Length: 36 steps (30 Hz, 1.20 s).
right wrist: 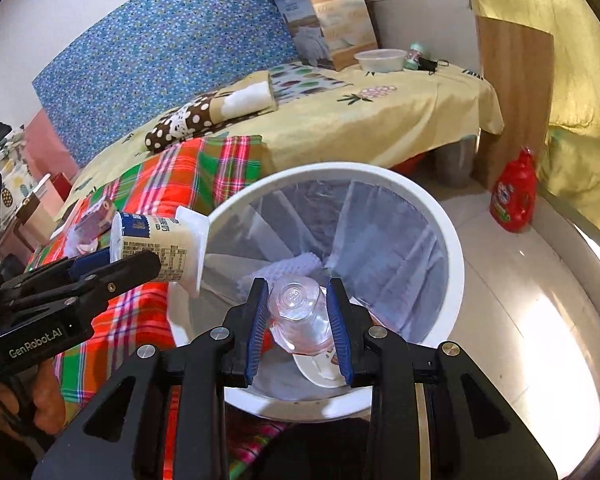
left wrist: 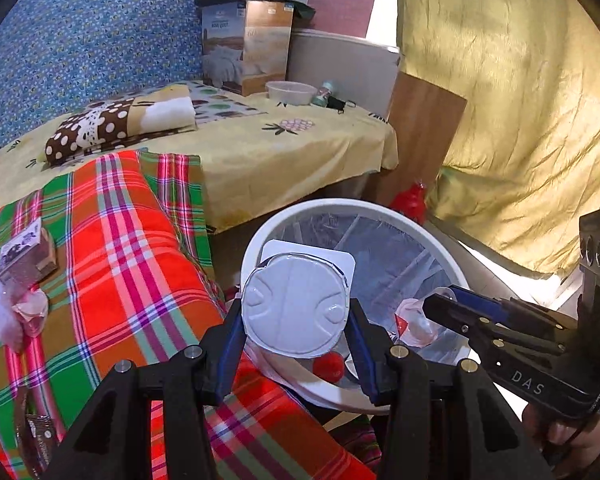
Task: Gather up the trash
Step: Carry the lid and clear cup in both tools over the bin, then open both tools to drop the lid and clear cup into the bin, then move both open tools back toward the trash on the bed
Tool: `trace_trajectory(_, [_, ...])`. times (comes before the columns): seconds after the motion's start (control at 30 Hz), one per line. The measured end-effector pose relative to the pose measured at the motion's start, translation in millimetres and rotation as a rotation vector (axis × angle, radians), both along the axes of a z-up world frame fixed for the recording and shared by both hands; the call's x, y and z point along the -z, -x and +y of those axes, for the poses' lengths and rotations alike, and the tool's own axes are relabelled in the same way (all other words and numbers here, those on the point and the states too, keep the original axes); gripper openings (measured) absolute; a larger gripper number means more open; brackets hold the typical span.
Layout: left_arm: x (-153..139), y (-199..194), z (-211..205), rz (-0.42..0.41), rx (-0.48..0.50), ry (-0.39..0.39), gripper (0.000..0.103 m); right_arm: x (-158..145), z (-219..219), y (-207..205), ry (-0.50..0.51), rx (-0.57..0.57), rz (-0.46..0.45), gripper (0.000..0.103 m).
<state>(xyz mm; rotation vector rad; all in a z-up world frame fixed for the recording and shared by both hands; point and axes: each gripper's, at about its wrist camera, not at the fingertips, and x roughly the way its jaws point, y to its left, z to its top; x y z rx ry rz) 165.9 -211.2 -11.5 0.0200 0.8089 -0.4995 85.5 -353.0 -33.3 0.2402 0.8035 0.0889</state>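
My left gripper (left wrist: 296, 312) is shut on a white yogurt cup (left wrist: 294, 306), bottom toward the camera, held over the near rim of the white trash bin (left wrist: 452, 264). In the right wrist view the same cup (right wrist: 160, 246) lies on its side at the bin's left rim (right wrist: 454, 248), held by the left gripper (right wrist: 140, 256). My right gripper (right wrist: 298, 304) is shut on a clear crumpled plastic cup (right wrist: 298, 312) above the bin's opening. From the left wrist view the right gripper (left wrist: 432, 306) reaches in from the right with that clear cup (left wrist: 414, 318). A red cap (left wrist: 329, 365) lies inside the bin.
A plaid cloth (left wrist: 100, 240) on the bed holds a small carton (left wrist: 24, 256) and crumpled tissue (left wrist: 4, 308). Further back on the yellow sheet (left wrist: 284, 148) are a plastic bowl (left wrist: 292, 91) and a box (left wrist: 246, 46). A red detergent bottle (right wrist: 514, 194) stands on the floor by a wooden board (right wrist: 512, 92).
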Motion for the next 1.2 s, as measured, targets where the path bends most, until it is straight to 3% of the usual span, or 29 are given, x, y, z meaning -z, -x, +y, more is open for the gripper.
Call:
trace_trajectory(0.23, [6,-7,-5,0.012,-0.006,-0.002,0.049,1,-5,-2,0.009,0.021,0.005,0.035])
trace_trajectory(0.3, [5,-8,-5,0.009,-0.012,0.002,0.049,1,-7,-2,0.006,0.024,-0.001,0.045])
trace_trajectory(0.37, [5,-9,-5,0.004,-0.015,0.007,0.05,0,-8,-3,0.003,0.028,-0.005,0.048])
trace_trajectory(0.83, [-6,6,24,-0.012,-0.053,0.038,0.05,-17,9,5,0.02,-0.01,-0.048,0.048])
trace_trajectory(1.2, [-13,37,83,-0.015,-0.16,0.058,0.05,-28,49,13,-0.005,-0.114,-0.095,0.048])
